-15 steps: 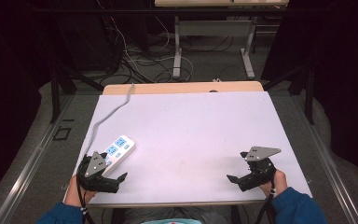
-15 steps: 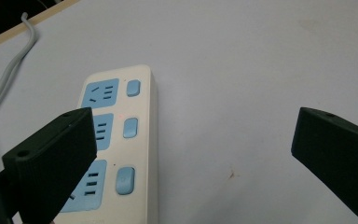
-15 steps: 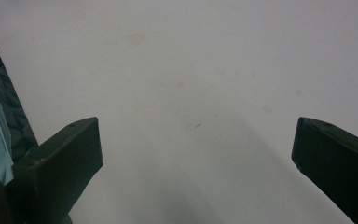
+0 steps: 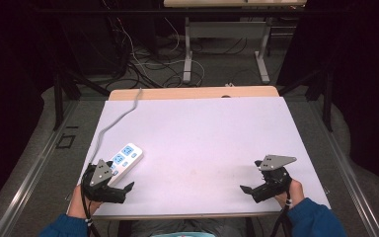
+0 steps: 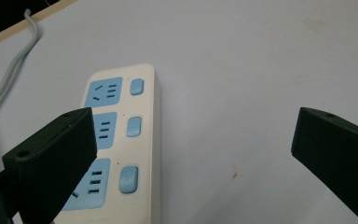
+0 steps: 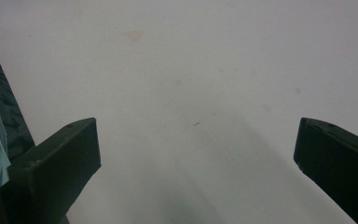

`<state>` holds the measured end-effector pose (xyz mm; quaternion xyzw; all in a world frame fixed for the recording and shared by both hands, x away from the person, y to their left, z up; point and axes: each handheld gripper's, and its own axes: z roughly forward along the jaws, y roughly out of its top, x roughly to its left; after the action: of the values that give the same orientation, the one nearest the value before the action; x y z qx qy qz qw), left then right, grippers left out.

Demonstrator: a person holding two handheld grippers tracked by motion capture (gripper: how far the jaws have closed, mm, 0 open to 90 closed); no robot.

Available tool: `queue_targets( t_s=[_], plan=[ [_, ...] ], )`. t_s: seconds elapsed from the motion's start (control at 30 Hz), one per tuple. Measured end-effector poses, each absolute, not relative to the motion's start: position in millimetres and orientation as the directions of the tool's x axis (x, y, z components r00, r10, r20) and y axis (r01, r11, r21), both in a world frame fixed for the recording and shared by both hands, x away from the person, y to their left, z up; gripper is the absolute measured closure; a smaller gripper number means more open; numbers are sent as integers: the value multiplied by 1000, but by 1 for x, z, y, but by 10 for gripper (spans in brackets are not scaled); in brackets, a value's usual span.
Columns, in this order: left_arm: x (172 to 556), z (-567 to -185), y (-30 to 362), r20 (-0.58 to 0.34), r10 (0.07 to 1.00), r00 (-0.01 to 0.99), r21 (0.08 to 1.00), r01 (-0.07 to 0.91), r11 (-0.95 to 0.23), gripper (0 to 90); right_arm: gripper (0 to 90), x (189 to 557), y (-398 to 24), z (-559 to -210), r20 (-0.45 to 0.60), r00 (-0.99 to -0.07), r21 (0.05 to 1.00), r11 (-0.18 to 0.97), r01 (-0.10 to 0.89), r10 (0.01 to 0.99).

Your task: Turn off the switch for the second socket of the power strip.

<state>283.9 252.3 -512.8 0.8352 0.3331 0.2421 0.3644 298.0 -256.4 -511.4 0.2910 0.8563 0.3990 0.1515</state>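
Observation:
A white power strip (image 4: 124, 160) with blue sockets and switches lies near the table's left front, its grey cable (image 4: 116, 121) running to the far edge. My left gripper (image 4: 121, 189) rests just in front of the strip, jaws wide open with nothing between them. In the left gripper view the power strip (image 5: 121, 144) lies partly behind the left jaw. My right gripper (image 4: 249, 190) sits low at the right front of the table, open over bare white surface. The right gripper view has the white tabletop (image 6: 191, 93) between the spread jaws.
The white table (image 4: 197, 133) has a wooden strip along its far edge. Beyond it stand desk legs (image 4: 188, 49) and tangled cables (image 4: 128, 54) on the floor. Blue sleeves (image 4: 308, 219) enter at the bottom.
The left gripper has shifted slightly toward the power strip. The right gripper stays in place.

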Motion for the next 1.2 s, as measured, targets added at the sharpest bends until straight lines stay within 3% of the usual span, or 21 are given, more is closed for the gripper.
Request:
queue_targets(
  t_s=[1.2],
  plan=[
    [319,-506,259,105,823,558,791,456,-409,1,3,299,-255,-513,-26,-790,756,529,385,613]
  ],
)
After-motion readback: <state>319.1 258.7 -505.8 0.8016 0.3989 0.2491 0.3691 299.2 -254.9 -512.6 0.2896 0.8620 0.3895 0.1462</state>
